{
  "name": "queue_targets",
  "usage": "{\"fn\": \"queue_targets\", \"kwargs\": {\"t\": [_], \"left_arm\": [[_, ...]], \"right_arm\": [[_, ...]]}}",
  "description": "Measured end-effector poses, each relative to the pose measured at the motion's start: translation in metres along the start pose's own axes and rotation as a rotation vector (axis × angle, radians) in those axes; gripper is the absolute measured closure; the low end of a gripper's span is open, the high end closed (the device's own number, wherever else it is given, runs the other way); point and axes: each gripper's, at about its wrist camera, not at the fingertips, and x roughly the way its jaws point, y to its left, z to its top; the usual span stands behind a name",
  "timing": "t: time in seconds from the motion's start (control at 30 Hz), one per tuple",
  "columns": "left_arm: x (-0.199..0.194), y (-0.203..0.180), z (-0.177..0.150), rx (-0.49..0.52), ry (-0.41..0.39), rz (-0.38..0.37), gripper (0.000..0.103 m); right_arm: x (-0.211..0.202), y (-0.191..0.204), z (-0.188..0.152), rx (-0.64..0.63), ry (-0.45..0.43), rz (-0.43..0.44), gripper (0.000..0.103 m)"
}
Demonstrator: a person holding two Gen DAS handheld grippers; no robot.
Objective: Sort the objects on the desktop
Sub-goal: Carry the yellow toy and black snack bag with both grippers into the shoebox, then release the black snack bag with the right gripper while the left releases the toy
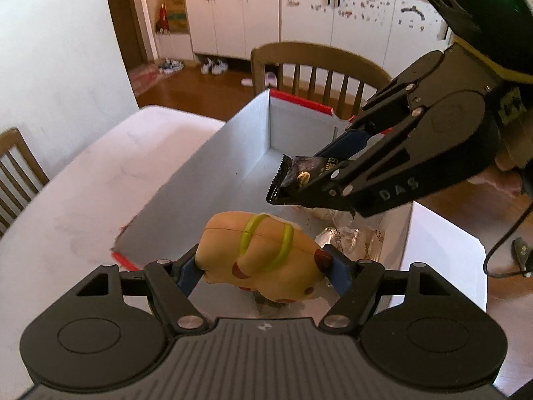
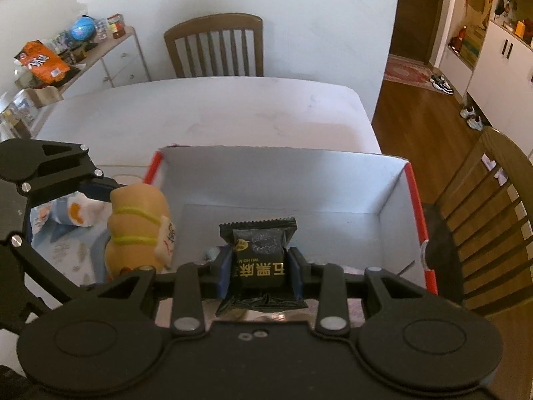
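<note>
Nearest the left wrist camera, the left gripper [image 1: 263,268] had its two blue pads pinching one tan squishy toy [image 1: 263,253], a rounded figure with two yellow-green bands and reddish spots. That toy hung just above the near end of the cardboard box [image 1: 206,180], inside its walls.

One box stood on the white table [image 1: 83,180], white inside with red edging on its rim. Two grippers were over it. The right gripper [image 2: 260,268] had its fingers drawn close together on one black snack packet [image 2: 259,250], which bore gold print and a saw-toothed seal; the packet was held above the middle of the box, clear of the floor. In the left wrist view the same right gripper [image 1: 319,180] reached in over the box's right wall with the packet sticking out from its tips.

On the box floor lay crinkled silvery wrappers [image 1: 336,236], near the right wall below the black packet; their count could not be made out. Beside the box's left wall, seen from the right wrist, a white packet with orange print [image 2: 78,213] lay on the table behind the left gripper's arm.

Three wooden chairs stood around the table, one [image 1: 316,70] just beyond the box's far end.
</note>
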Motion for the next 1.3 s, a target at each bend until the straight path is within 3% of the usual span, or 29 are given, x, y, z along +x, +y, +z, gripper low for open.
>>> {"fn": "queue_targets", "kwargs": {"t": [0.53,0.83,1.3], "left_arm": [[0.061,0.013,0.026,-0.073,0.142,-0.003,0.028],[0.086,0.022,0.024,-0.11,0.229,-0.017,0.028],[0.104,0.026,0.03,-0.11,0.261,-0.02,0.027]], "right_arm": [[0.057,-0.034,0.007,0.041,0.056,-0.023,0.069],[0.08,-0.052,0.005,0.076,0.086,-0.035,0.069],[0.093,-0.055,0.004,0.09,0.104,-0.018,0.068]]}}
